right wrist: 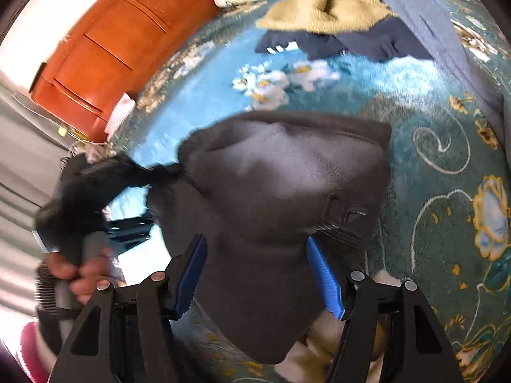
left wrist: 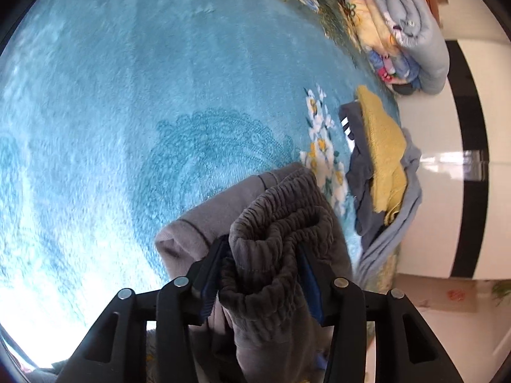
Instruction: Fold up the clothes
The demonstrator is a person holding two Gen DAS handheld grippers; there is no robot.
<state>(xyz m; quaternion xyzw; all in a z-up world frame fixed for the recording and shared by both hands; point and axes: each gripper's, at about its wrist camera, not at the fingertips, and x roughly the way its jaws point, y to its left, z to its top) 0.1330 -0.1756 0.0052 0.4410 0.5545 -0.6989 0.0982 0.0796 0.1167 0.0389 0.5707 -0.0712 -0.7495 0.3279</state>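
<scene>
Left gripper (left wrist: 260, 274): you're clenched on the ribbed elastic waistband of the grey fleece trousers (left wrist: 274, 239), blue pads pressing both sides.
Right gripper (right wrist: 258, 274): your blue pads flank a bunched fold of the same grey cloth (right wrist: 287, 175); whether they bite I can't tell.
Trousers: hanging between your two grippers, over the near edge of the teal plush floral blanket (left wrist: 143, 95).
Far right: a yellow fuzzy garment (left wrist: 383, 146) lies on a dark navy one (left wrist: 361, 172).
Left hand (right wrist: 80, 271): wrapped around its grey handle.
</scene>
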